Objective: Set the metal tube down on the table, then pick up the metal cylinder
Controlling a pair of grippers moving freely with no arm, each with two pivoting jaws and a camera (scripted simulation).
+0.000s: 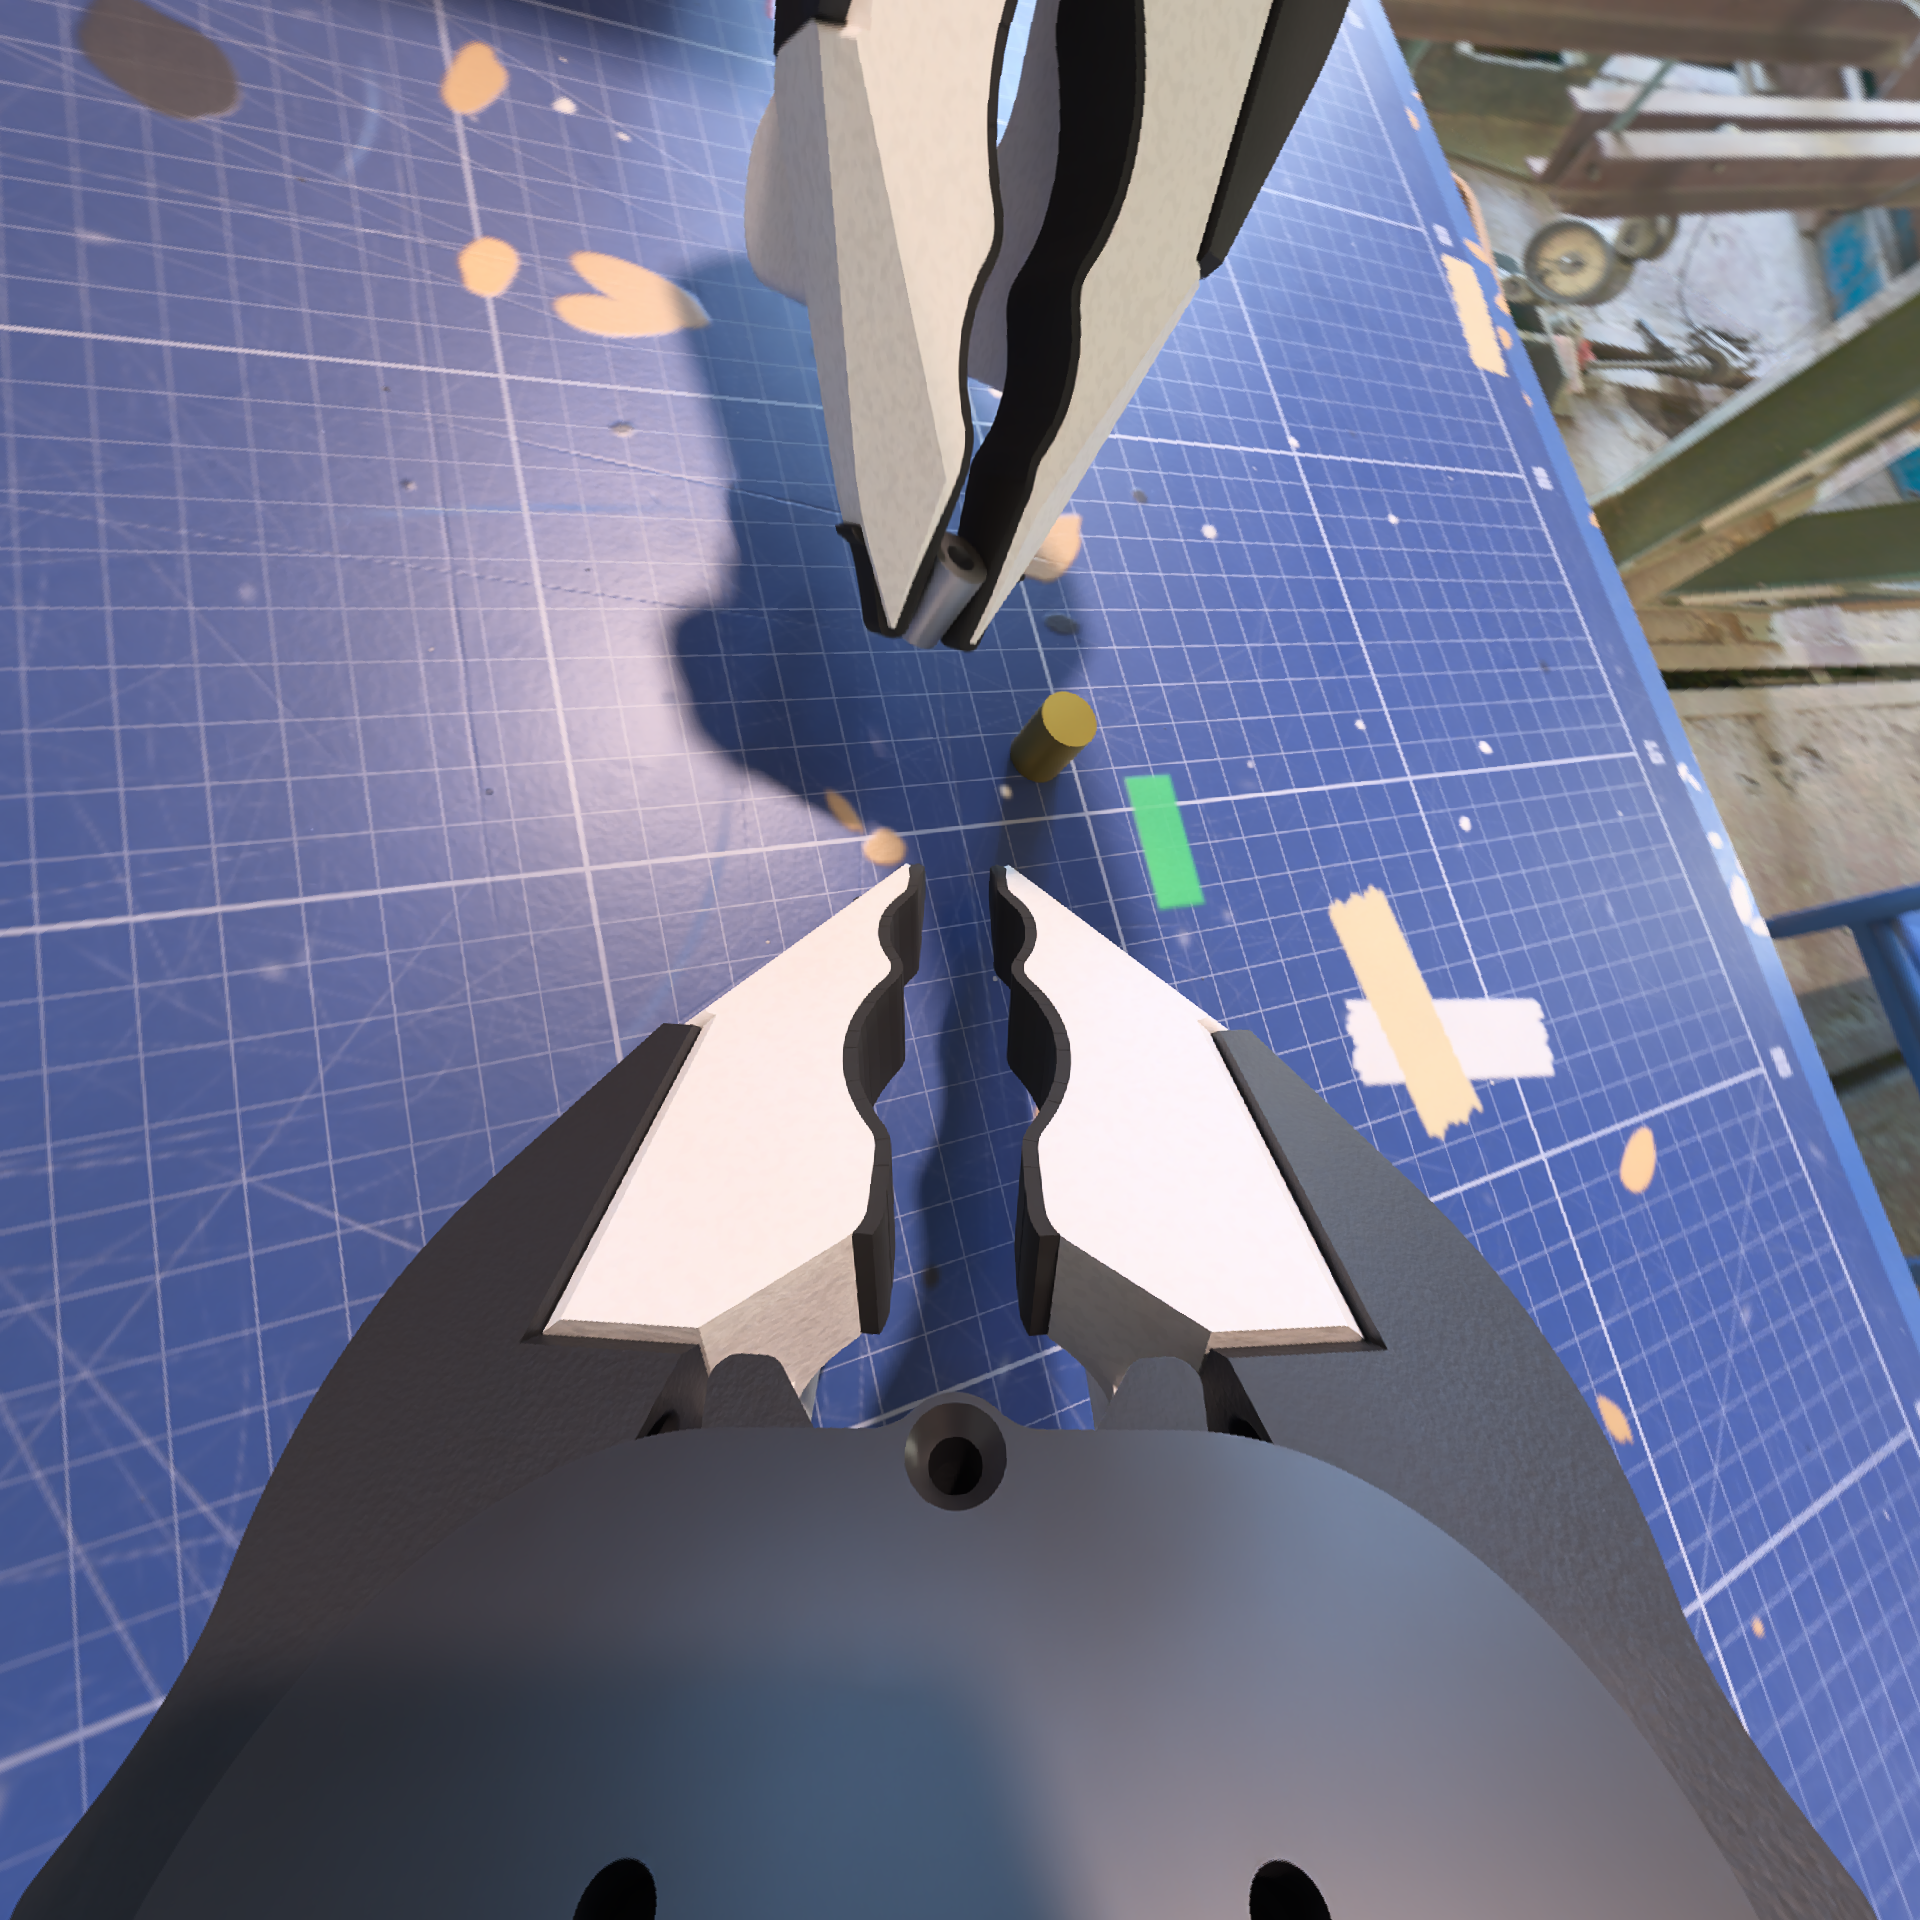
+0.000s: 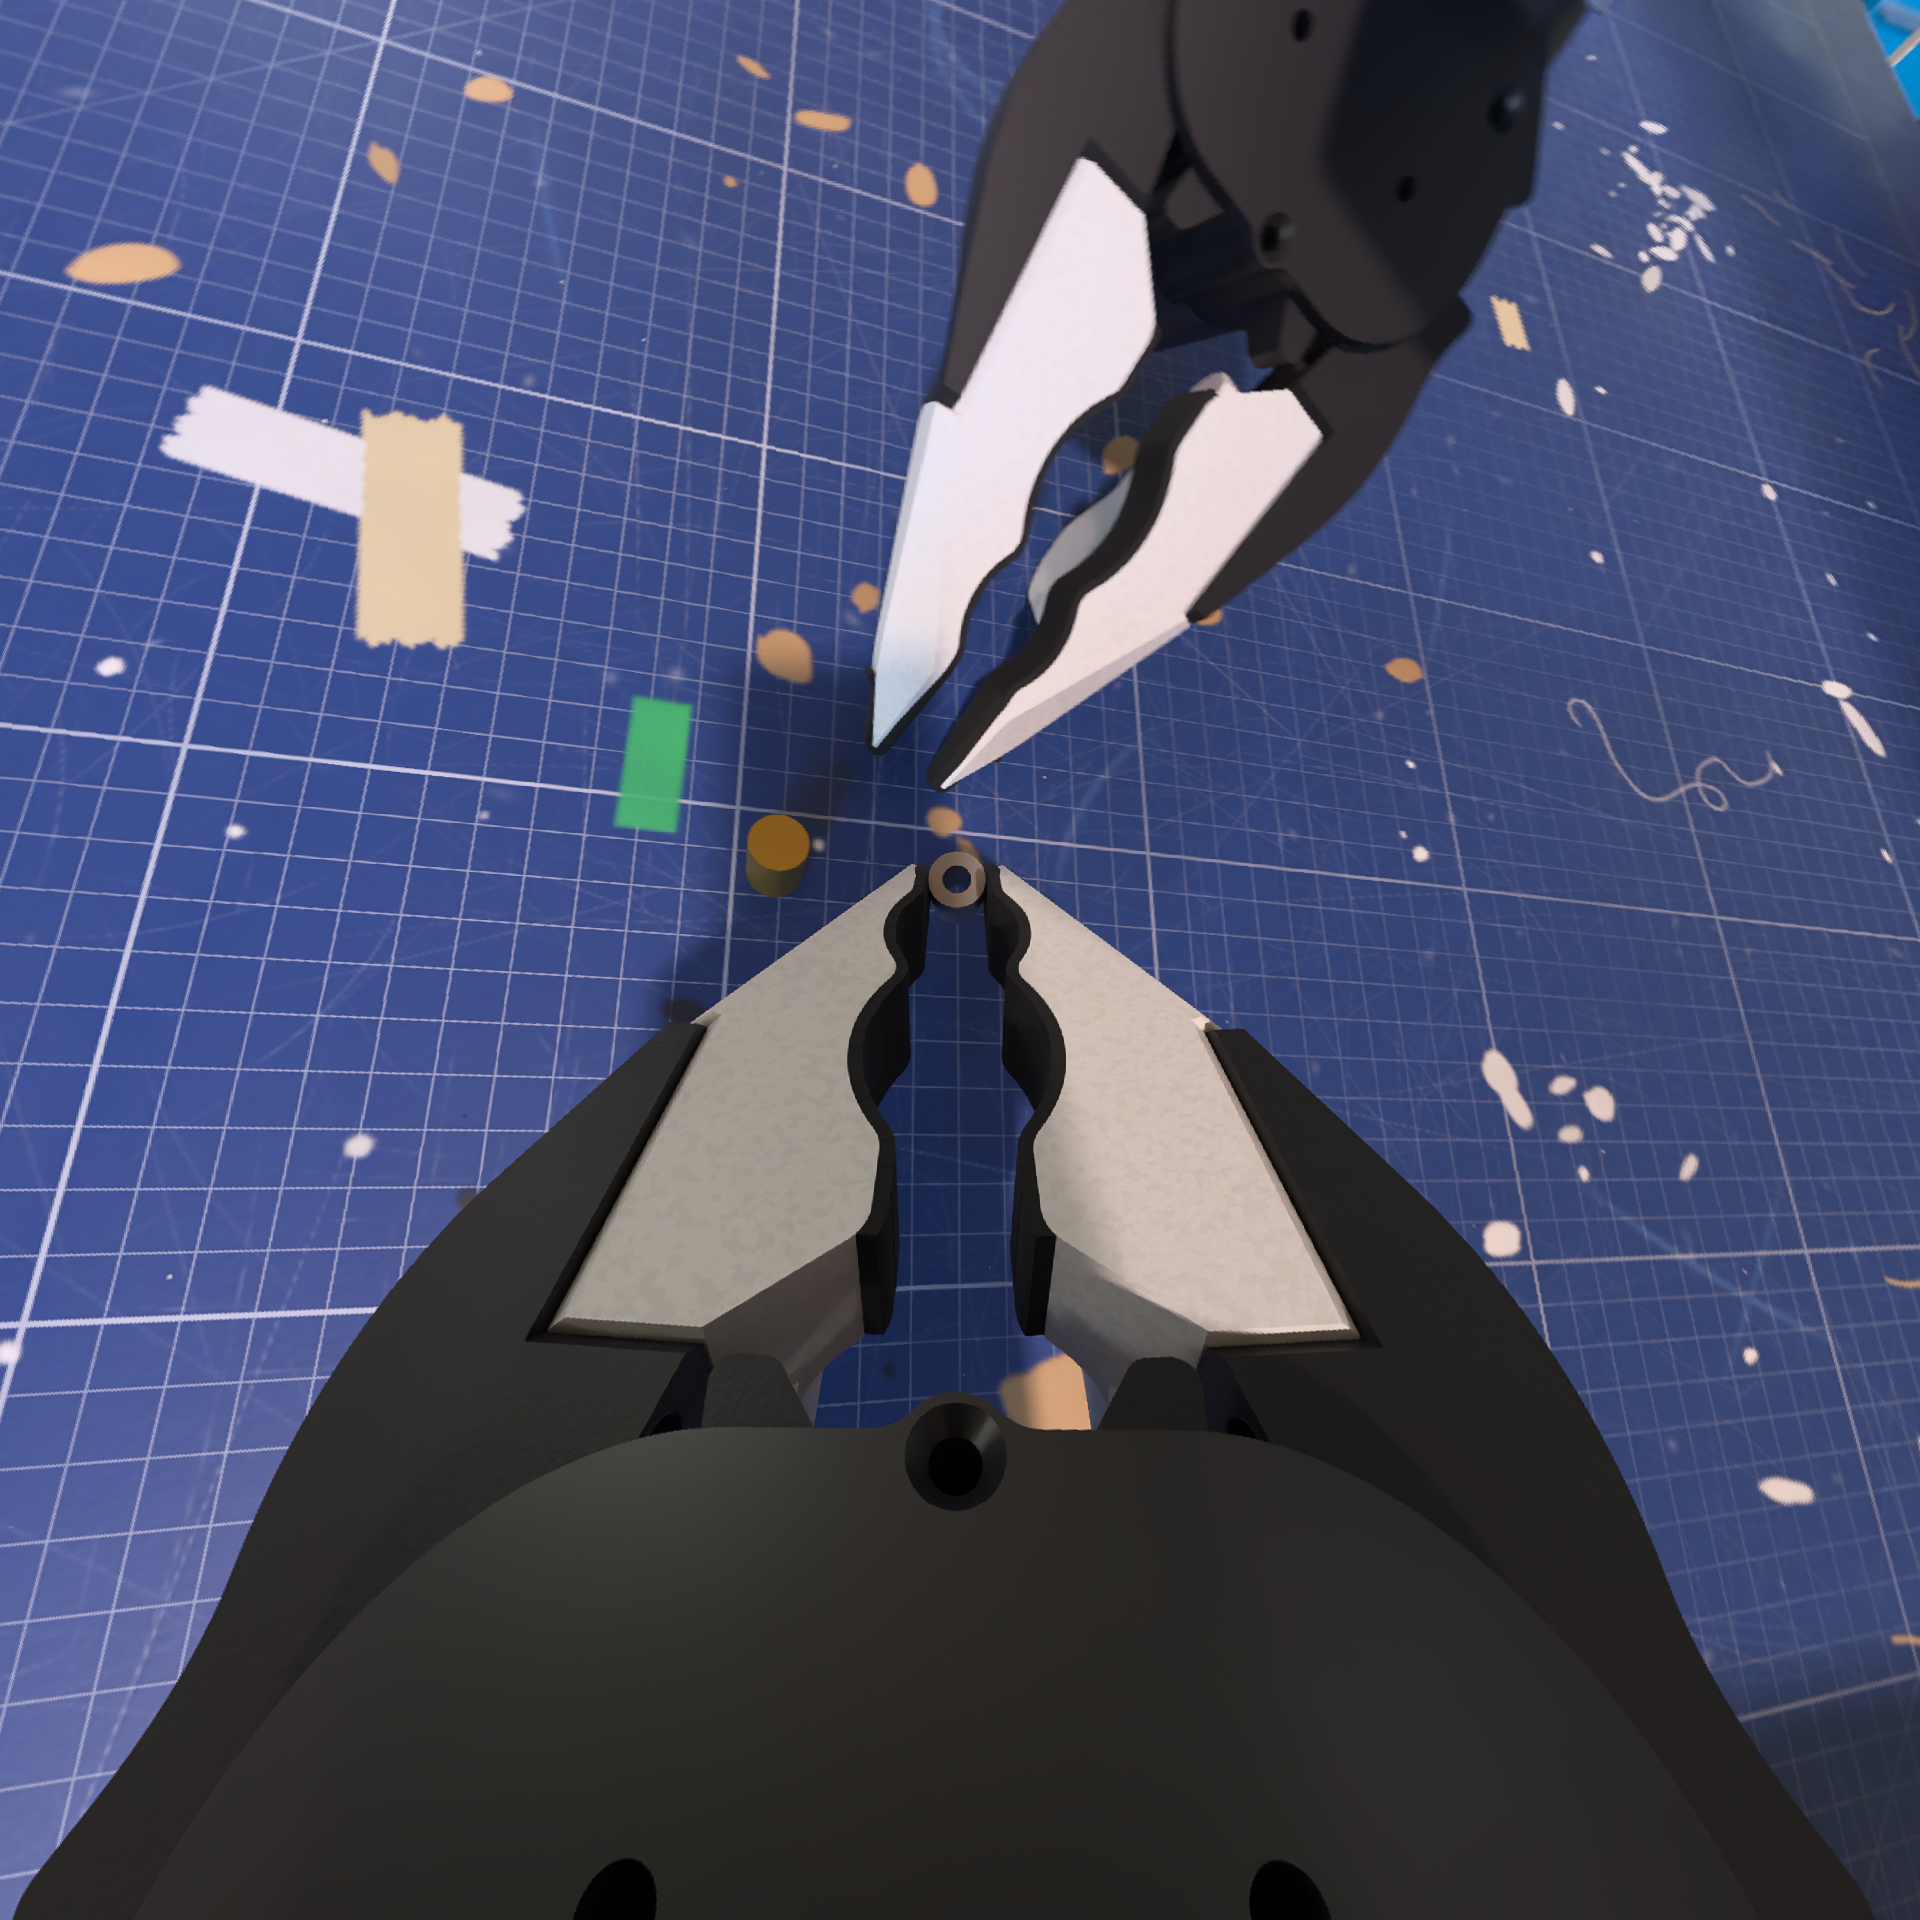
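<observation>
My right gripper [image 2: 956, 885] is shut on a small grey metal tube [image 2: 956, 878], pinched at the fingertips with its open end facing the camera. In the left wrist view the right gripper [image 1: 940, 615] comes down from the top and holds the tube [image 1: 951, 590] a little above the blue mat. A short brass-coloured metal cylinder [image 1: 1055, 738] stands on the mat just beside it, and also shows in the right wrist view [image 2: 777, 854]. My left gripper [image 1: 956, 875] is empty, its jaws a narrow gap apart. It faces the right gripper [image 2: 909, 762] tip to tip.
The blue gridded cutting mat [image 1: 312, 727] covers the table. A green tape strip [image 1: 1166, 842] [image 2: 652, 764] lies beside the cylinder. A cross of white and tan tape [image 1: 1423, 1029] [image 2: 410, 520] lies farther out. The table edge [image 1: 1621, 644] runs along the right, with workshop clutter beyond.
</observation>
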